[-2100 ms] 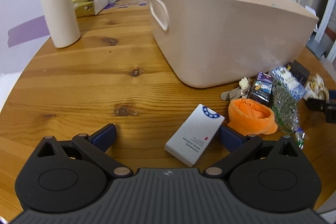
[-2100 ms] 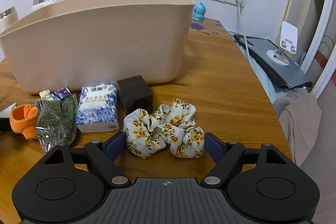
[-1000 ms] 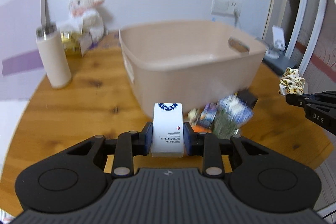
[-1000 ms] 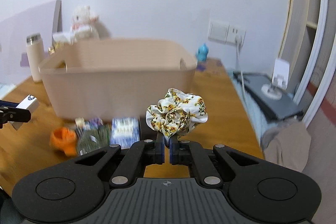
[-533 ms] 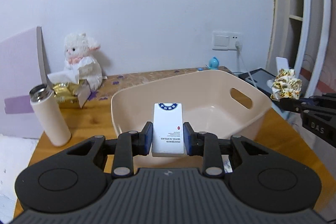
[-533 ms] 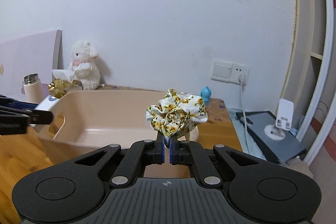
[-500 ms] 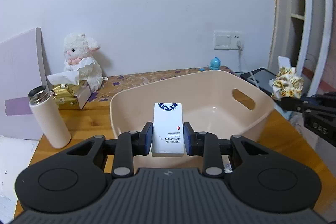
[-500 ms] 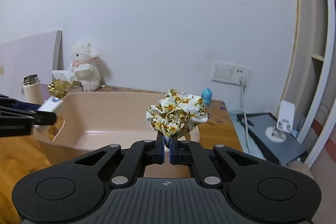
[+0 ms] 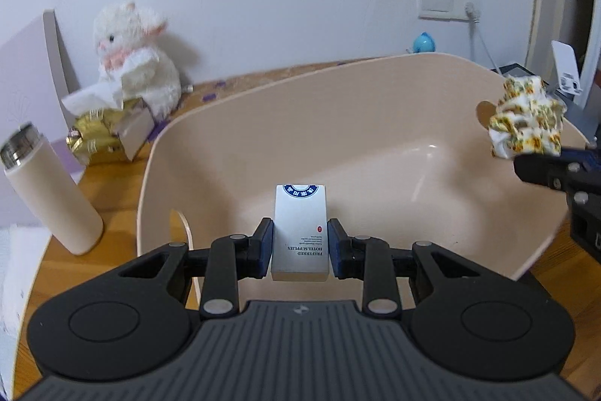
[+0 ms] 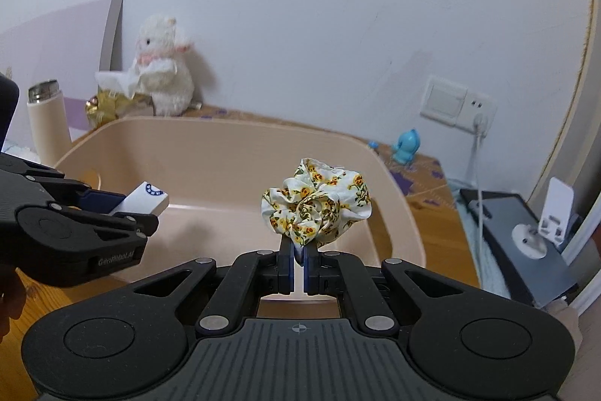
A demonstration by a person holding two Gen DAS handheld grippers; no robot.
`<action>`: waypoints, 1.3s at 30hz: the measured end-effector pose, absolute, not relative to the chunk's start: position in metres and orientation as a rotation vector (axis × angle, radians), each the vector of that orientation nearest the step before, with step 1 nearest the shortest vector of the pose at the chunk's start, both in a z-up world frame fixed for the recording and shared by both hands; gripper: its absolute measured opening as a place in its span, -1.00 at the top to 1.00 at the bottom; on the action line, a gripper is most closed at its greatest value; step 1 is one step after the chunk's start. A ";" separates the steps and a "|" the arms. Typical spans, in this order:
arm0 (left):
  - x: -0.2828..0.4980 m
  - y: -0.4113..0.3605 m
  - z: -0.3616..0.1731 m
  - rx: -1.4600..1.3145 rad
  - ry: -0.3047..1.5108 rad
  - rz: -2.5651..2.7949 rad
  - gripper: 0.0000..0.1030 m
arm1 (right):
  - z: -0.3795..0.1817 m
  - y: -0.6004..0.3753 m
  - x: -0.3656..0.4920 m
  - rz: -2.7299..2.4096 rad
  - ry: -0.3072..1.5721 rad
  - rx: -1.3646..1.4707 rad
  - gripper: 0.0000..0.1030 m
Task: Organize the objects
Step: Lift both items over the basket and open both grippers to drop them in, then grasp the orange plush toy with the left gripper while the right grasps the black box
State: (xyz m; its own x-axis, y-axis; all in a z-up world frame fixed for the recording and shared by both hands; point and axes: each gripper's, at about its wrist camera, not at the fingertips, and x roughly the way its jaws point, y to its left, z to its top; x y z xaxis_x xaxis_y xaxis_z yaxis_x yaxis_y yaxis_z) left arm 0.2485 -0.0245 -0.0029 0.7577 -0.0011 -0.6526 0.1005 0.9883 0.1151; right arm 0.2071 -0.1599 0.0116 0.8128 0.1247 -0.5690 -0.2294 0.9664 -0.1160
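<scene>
Two grippers over one beige tub (image 9: 375, 108), each loaded. Left gripper (image 9: 299, 245): jaws clamped on the long sides of a small white box (image 9: 299, 232), blue round emblem at its far end, printed text and a red dot on the top face. Box lies flat between the blue pads, pointing forward above the tub's near-left part, clear of the tub floor. From the right wrist view the same box (image 10: 144, 200) sticks out of the left gripper (image 10: 124, 203) just inside the tub's left end.

Right gripper (image 10: 298, 260): jaws pressed nearly together, pinching the lower fold of a floral scrunchie (image 10: 317, 202), white cloth with yellow-orange flowers. Scrunchie bunches up above the jaw tips, held in the air over the tub's right half (image 10: 240, 153). In the left wrist view it (image 9: 526, 123) shows at the far right rim, with the right gripper (image 9: 526, 164) below it.

Tub sits on a round wooden surface (image 9: 109, 175); inside looks bare where visible. Handle cut-out on the near-left wall.

Around the tub: cream flask (image 9: 49, 190) with metal top, upright, left of the tub. Behind it, a gold tissue box (image 9: 109, 134) and a white plush lamb (image 9: 135, 66) against the wall. Small blue figure (image 10: 405, 145) at the back right near a wall socket (image 10: 456, 104) with a plugged cable. Grey device (image 10: 526, 228) with a white stand to the right, off the surface.
</scene>
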 end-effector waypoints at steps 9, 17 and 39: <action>0.229 -0.020 0.018 0.125 0.711 -0.070 -0.38 | 0.022 -0.179 0.198 0.211 0.595 -0.109 0.06; 0.187 -0.012 0.045 0.096 0.689 -0.092 -0.88 | 0.037 -0.195 0.167 0.214 0.590 -0.097 -0.29; 0.141 0.002 -0.022 0.071 0.906 -0.114 -0.88 | -0.027 -0.214 0.137 0.204 0.803 -0.166 -0.47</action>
State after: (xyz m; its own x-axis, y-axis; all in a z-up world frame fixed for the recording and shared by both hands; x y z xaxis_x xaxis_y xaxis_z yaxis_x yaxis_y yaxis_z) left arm 0.1413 0.0021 -0.0216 0.6115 -0.0691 -0.7882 0.1290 0.9916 0.0132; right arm 0.1374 -0.2145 -0.0271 0.6768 0.1178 -0.7267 -0.2433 0.9674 -0.0697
